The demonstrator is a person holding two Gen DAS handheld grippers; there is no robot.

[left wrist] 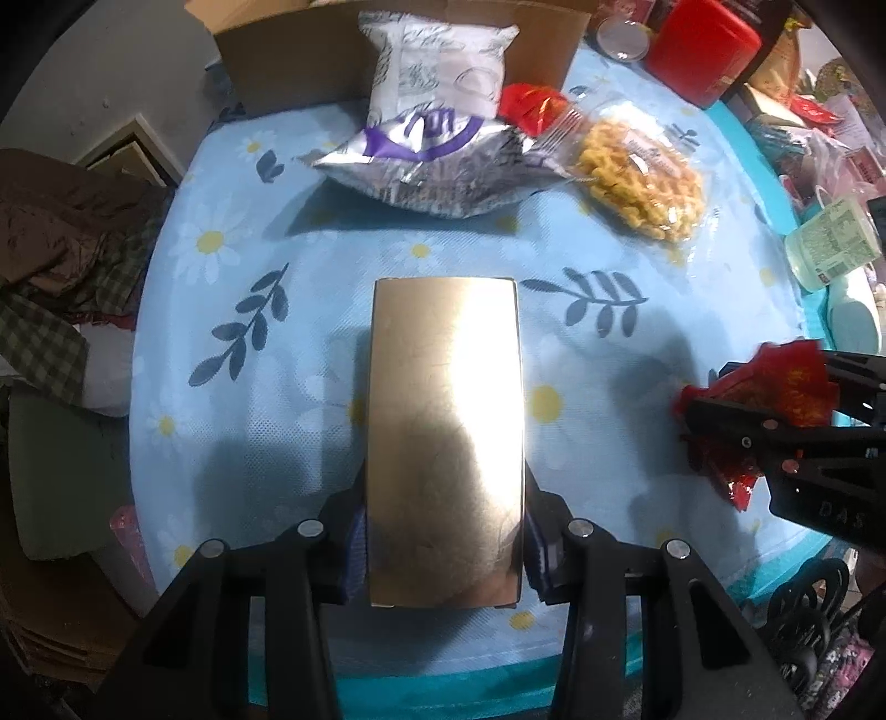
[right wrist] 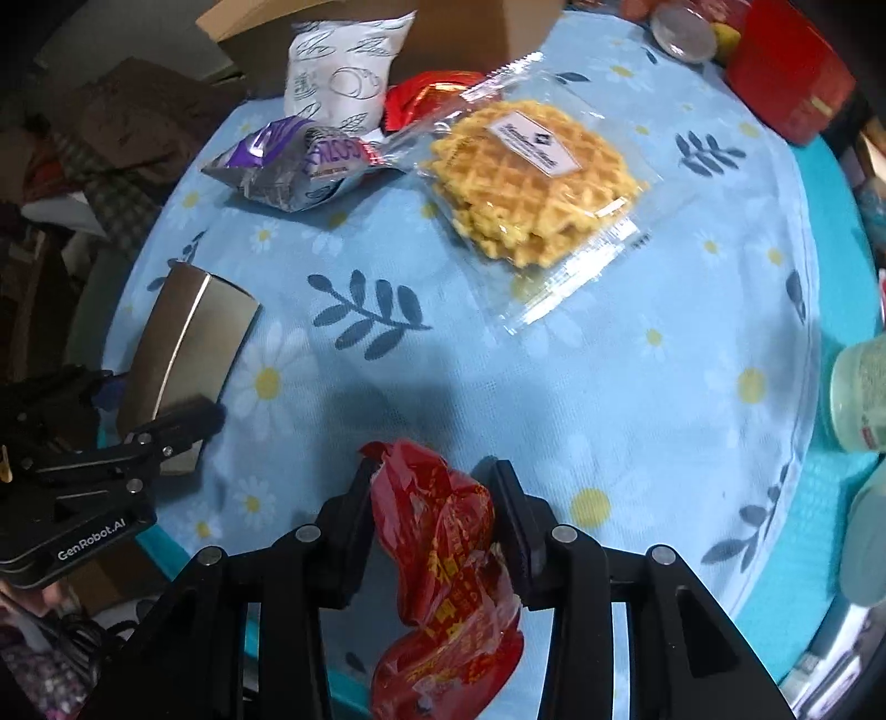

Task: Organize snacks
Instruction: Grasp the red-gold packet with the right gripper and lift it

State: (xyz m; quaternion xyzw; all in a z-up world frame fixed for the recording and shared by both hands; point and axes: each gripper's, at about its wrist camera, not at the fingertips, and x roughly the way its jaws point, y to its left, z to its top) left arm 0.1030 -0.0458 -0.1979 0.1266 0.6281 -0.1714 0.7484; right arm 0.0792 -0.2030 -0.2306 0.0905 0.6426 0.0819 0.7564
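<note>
Left gripper (left wrist: 446, 554) clamps our metal box (left wrist: 446, 443) | right gripper (right wrist: 437, 531) pinches red packet (right wrist: 443, 559) | left: waffles (right wrist: 531, 183), silver bags (right wrist: 293, 166) near cardboard box (left wrist: 288, 61), unsorted, we judge

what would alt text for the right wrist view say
The right hand-held gripper clamps a crinkled red foil snack packet above a blue daisy-print tablecloth. Beyond lie a clear bag of golden waffles and a purple-and-silver crisp bag.

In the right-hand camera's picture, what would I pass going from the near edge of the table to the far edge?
Red snack packet in the right gripper → waffle pack → cardboard box.
</note>
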